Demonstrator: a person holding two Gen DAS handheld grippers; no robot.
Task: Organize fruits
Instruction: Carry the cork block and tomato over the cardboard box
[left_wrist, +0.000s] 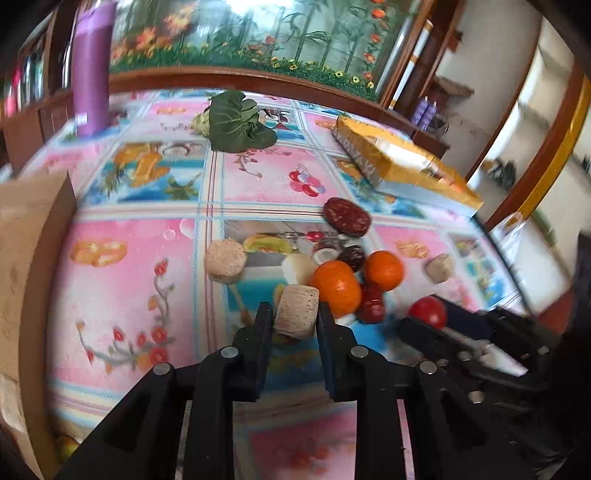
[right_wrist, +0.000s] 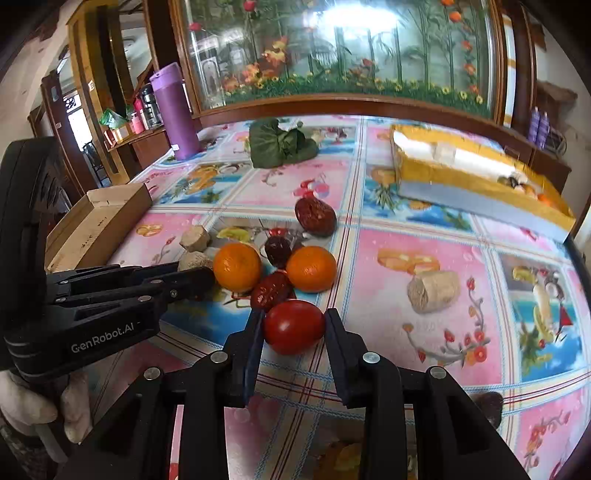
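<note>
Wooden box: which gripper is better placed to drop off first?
Left, probably. The left gripper grips a beige cylinder with the wooden box on its side; the right gripper, around the tomato, sits farther away.

My left gripper (left_wrist: 296, 320) and right gripper (right_wrist: 294, 325) are matte black plastic, each with two flat, angular fingers on ribbed, hinged linkages pinned by round silver screws. White "GenRobot.AI" lettering runs along the left one's body, seen from the right wrist camera. Below it my left hand (right_wrist: 40, 402) wears a whitish glove.
</note>
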